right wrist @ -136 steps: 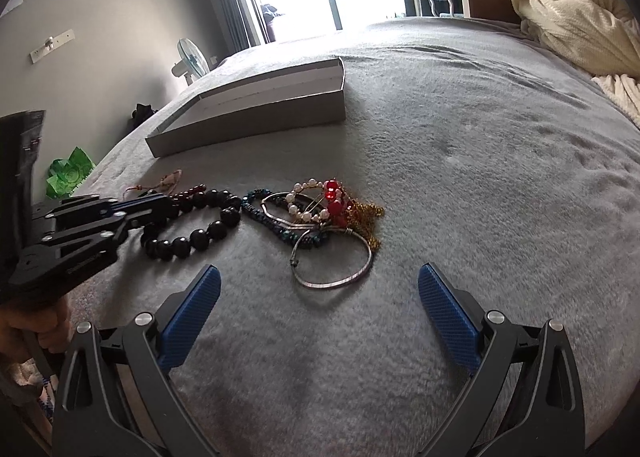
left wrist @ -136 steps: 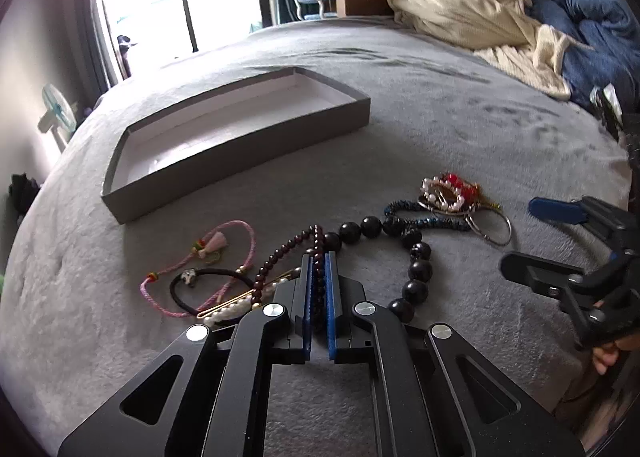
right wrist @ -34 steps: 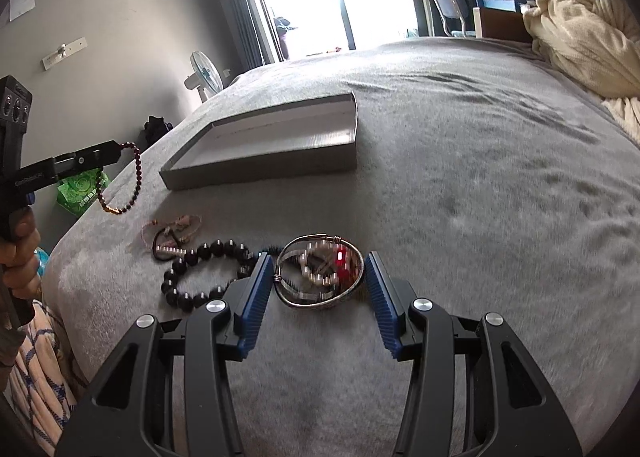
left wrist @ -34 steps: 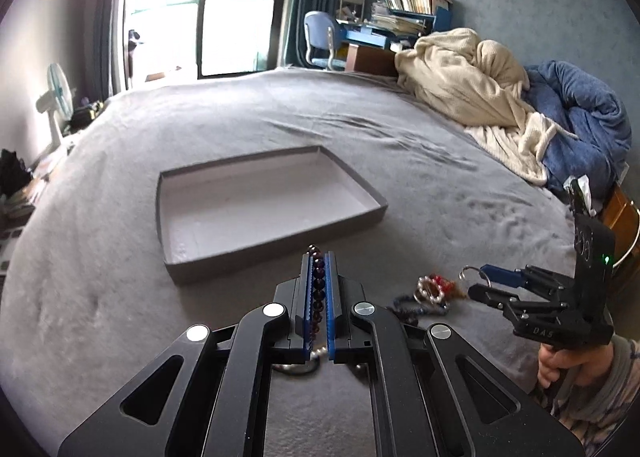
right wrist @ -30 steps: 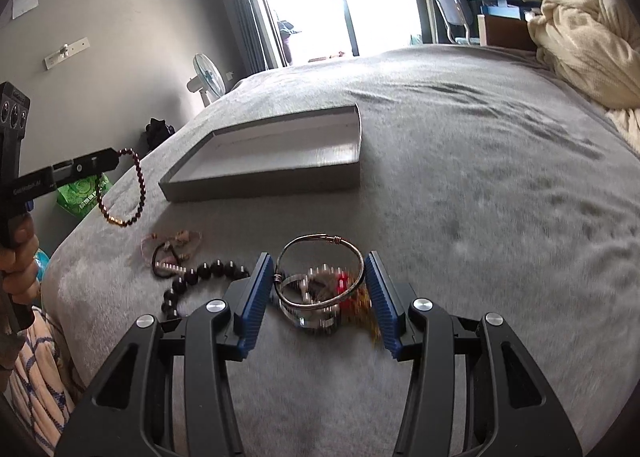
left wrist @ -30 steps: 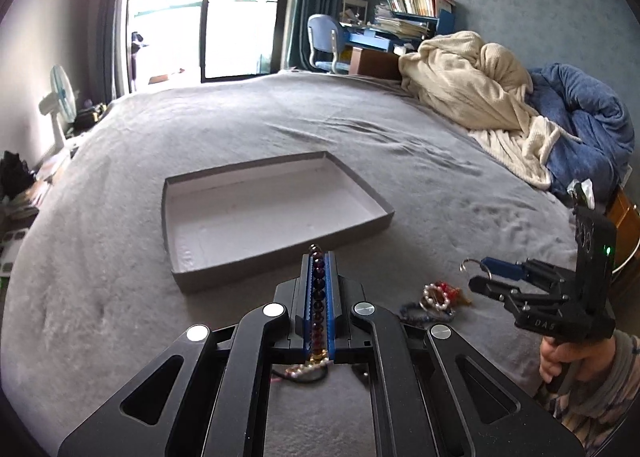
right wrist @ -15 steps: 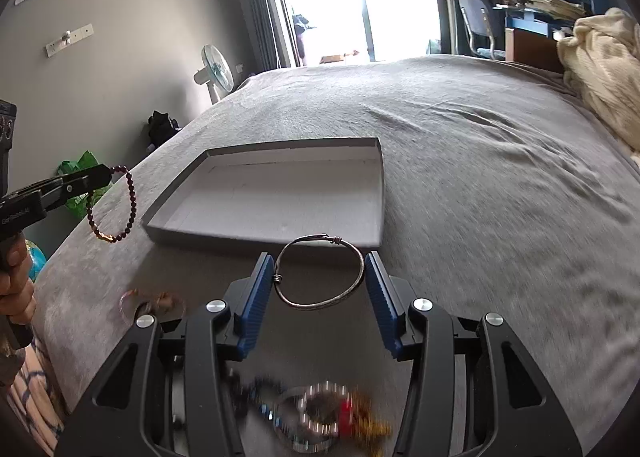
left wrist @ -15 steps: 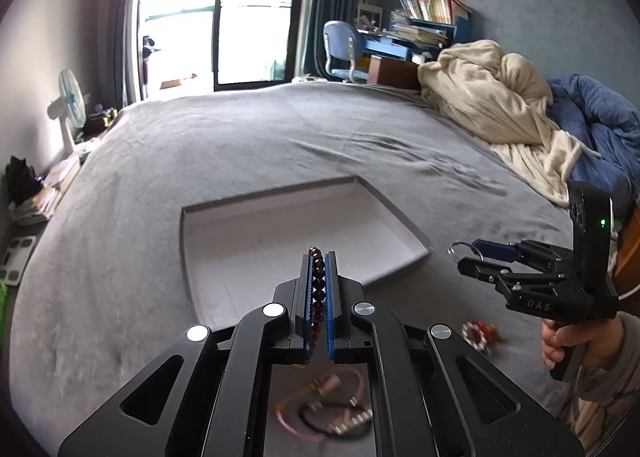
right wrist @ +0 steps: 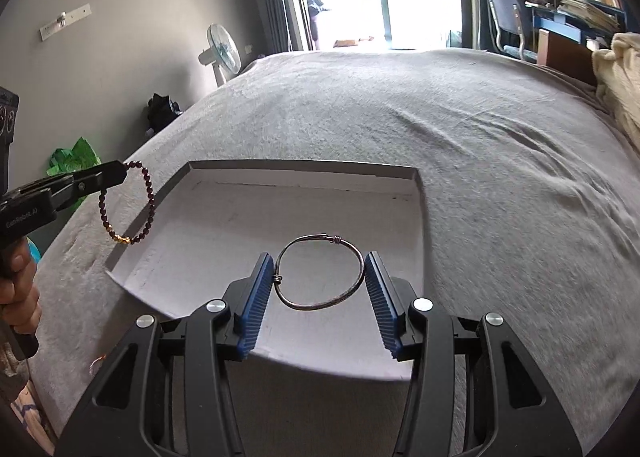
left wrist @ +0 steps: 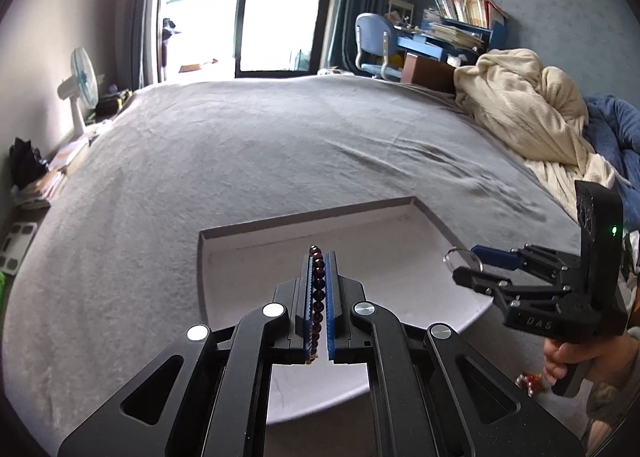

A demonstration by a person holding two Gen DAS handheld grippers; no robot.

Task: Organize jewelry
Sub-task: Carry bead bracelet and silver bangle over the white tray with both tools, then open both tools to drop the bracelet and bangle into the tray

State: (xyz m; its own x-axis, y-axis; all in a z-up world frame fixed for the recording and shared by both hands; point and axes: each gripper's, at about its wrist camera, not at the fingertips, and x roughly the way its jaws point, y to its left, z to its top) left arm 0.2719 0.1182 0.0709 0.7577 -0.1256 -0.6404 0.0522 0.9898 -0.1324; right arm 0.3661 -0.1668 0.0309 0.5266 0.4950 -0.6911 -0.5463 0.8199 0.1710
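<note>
My left gripper [left wrist: 319, 257] is shut on a dark red bead bracelet [left wrist: 318, 285]. Its fingers point over the near left part of the shallow grey tray [left wrist: 304, 219]. In the right wrist view the same bracelet [right wrist: 151, 197] hangs as a loop from the left gripper [right wrist: 116, 173], above the tray's left rim. My right gripper [right wrist: 320, 261] is shut on a thin silver bangle [right wrist: 308, 307], which lies flat between the blue pads over the tray's [right wrist: 304, 167] near middle. The left wrist view shows the right gripper [left wrist: 466, 267] at the tray's right side.
The tray lies on a grey bedspread. A few loose pieces of jewelry [left wrist: 530, 381] lie near the bed's front, below the hand on the right gripper. A cream blanket [left wrist: 520, 109] and blue duvet [left wrist: 616, 125] are heaped at far right. A fan [right wrist: 220, 53] stands beside the bed.
Both grippers have moved forward from the jewelry pile to above the tray, carrying the bead bracelet and the bangle. The pile has slipped out of view beneath them.
</note>
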